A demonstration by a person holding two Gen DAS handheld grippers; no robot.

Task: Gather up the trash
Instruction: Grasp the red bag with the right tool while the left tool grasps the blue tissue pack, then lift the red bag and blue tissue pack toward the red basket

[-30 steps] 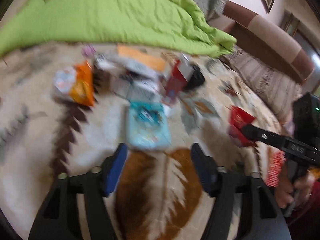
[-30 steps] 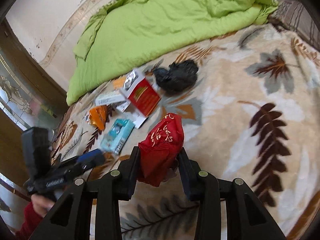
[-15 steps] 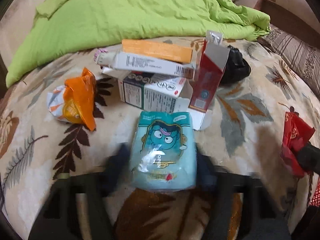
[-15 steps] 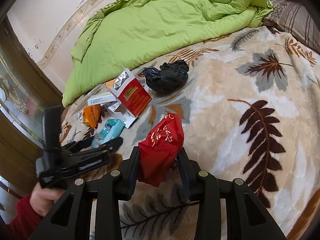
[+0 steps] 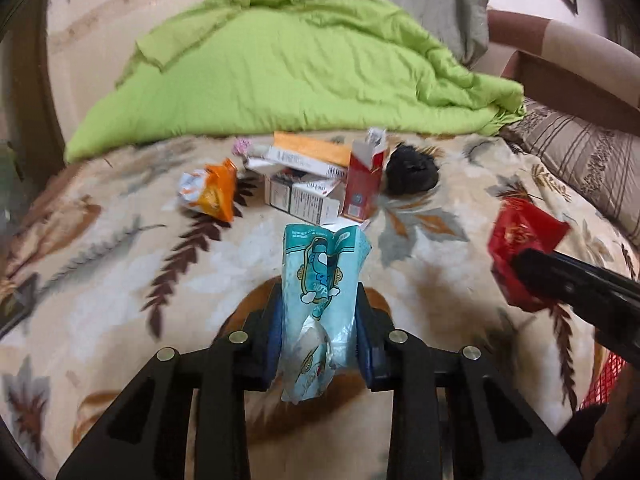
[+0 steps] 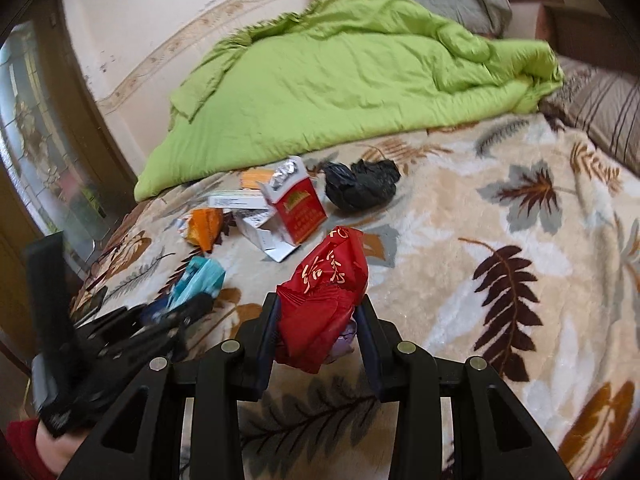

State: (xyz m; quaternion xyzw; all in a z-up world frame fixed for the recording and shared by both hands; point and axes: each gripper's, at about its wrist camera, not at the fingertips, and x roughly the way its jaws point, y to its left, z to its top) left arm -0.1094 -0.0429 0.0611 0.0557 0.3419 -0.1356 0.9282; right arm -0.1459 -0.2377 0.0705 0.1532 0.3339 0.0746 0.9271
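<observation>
Trash pile (image 5: pixel 320 184) on the bed (image 5: pixel 120 280) sits well ahead of both sets of fingers, boxes lying crosswise, red carton (image 5: pixel 362 184) upright. Left gripper (image 5: pixel 318 332) is clamped tight on the blue wipes pack (image 5: pixel 320 280), long axis running straight out past the fingers, top end aimed at the pile. Right gripper (image 6: pixel 318 330) is pinched on the red wrapper (image 6: pixel 326 288), tilted up and right. Orange snack bag (image 5: pixel 212 194) lies ahead-left, nearer the left hand, so I'd guess that's its next grab once it unloads

- The red bag (image 6: pixel 328 280) carries gold Chinese-style characters, too crumpled to read.
- The white boxes (image 5: pixel 308 196) bear fine print, too small to read.
- The red carton (image 6: pixel 302 212) shows gold print, illegible.
</observation>
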